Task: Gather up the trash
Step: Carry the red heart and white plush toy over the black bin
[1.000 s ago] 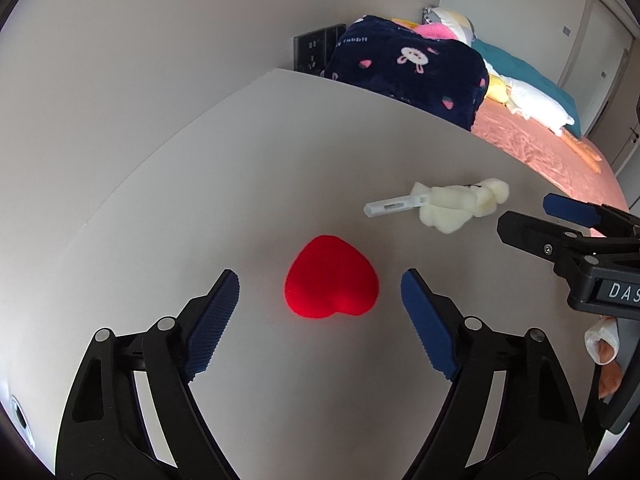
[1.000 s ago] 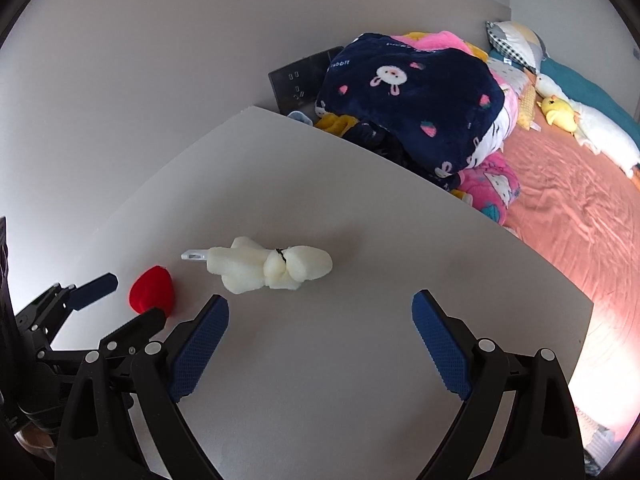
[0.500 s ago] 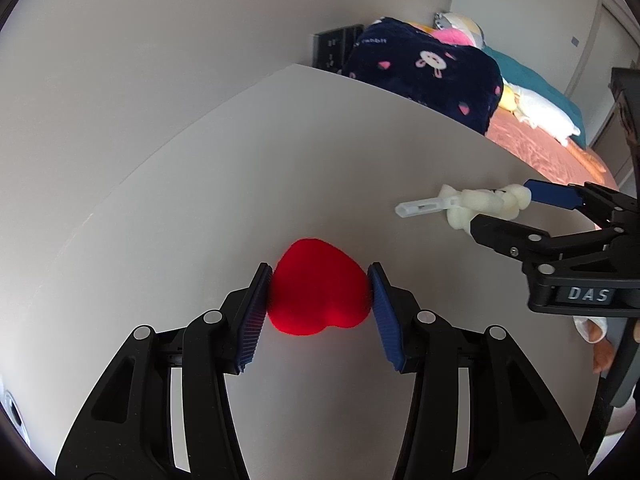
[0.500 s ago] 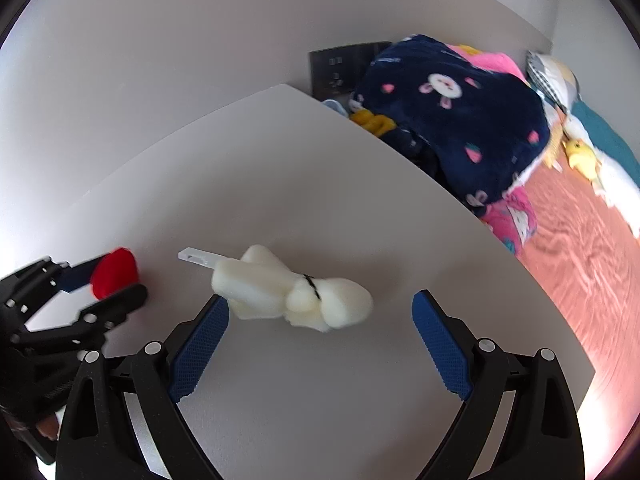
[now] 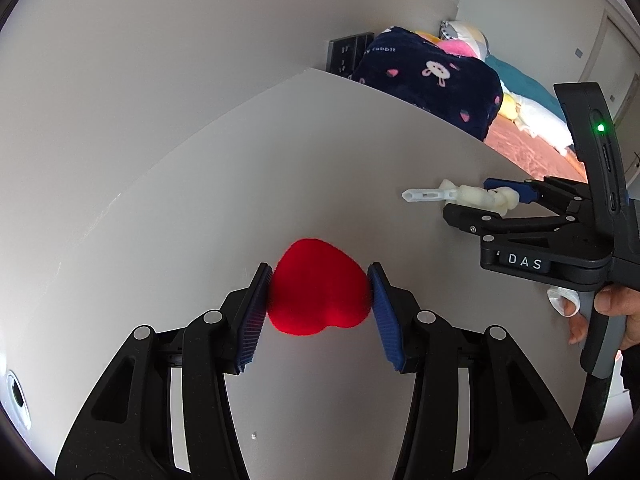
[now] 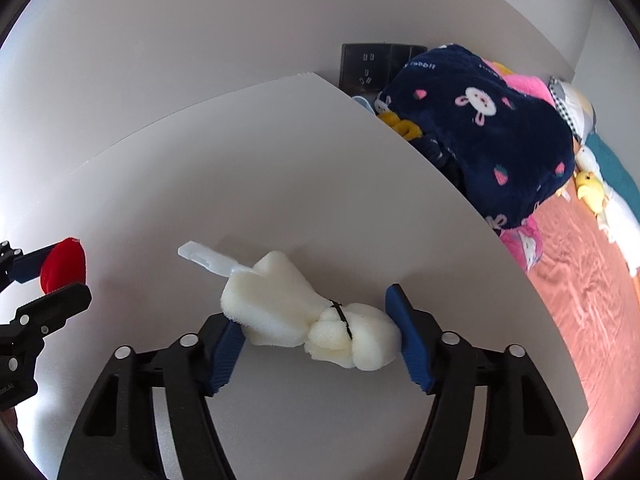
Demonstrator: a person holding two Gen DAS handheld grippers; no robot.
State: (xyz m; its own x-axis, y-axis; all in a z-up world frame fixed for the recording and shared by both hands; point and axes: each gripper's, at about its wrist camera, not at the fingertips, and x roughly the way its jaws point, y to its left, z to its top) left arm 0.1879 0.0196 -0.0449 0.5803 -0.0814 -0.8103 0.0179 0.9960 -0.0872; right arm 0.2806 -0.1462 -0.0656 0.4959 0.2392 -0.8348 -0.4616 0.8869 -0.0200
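My left gripper [image 5: 318,300] clamps its fingers on both flanks of the red foam heart [image 5: 318,294], low on the bench [image 5: 280,152], ready to lift. At its 2 o'clock, my right gripper [image 6: 316,332] has just been closing endwise around the white sponge brush [image 6: 308,320]; both fingers touch it, so I judge it held.

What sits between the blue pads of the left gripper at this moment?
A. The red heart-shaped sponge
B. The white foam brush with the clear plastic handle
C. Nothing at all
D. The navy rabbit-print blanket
A: in the left wrist view both pads of the left gripper press against the sides of the red heart-shaped sponge, which lies over the white table.
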